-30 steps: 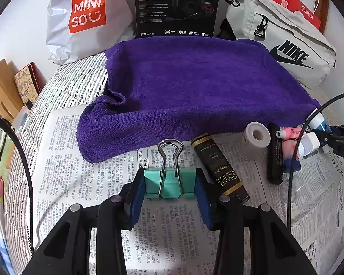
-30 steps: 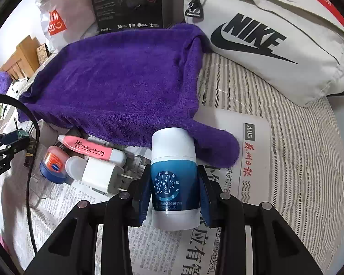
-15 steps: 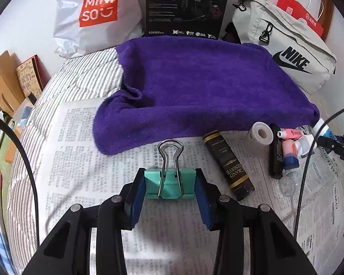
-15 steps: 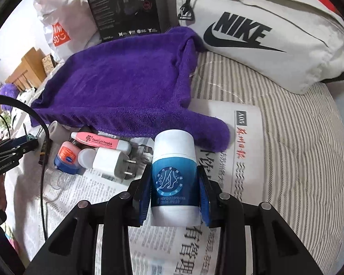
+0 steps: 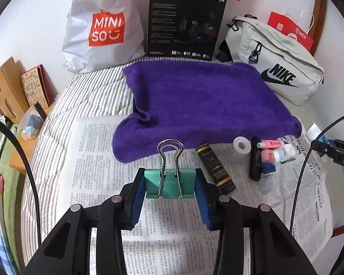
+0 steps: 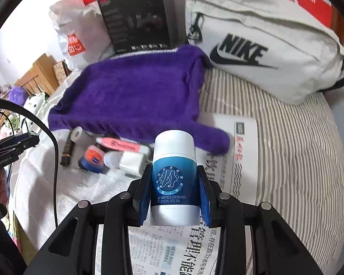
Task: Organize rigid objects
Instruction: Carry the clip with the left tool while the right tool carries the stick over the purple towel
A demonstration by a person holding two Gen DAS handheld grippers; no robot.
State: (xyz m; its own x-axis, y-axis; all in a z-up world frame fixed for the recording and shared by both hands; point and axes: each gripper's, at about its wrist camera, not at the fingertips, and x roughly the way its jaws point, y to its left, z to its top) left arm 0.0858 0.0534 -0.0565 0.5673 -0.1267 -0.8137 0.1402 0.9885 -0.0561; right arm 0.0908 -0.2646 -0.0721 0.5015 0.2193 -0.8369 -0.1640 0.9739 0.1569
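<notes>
My left gripper [image 5: 169, 183] is shut on a teal binder clip [image 5: 168, 184] and holds it above the newspaper [image 5: 91, 160]. My right gripper [image 6: 174, 192] is shut on a white and blue bottle [image 6: 174, 178], held upright above the newspaper [image 6: 240, 160]. A purple towel [image 5: 201, 100] lies spread beyond both; it also shows in the right wrist view [image 6: 135, 96]. Along its near edge lie a black and gold tube [image 5: 215, 167], a white roll [image 5: 240, 145], a pink tube [image 6: 121, 145], a blue and orange jar [image 6: 92, 158] and a white charger plug [image 6: 131, 163].
A Miniso bag [image 5: 103, 27], a black box [image 5: 183, 23] and a white Nike bag [image 5: 277, 68] stand at the back against the wall. A striped bed cover [image 6: 286, 149] lies under everything. A wooden bedside unit [image 5: 9, 89] is at the left edge.
Both grippers have lifted and drawn back from the towel, each still holding its object. The items on the newspaper have stayed in place.
</notes>
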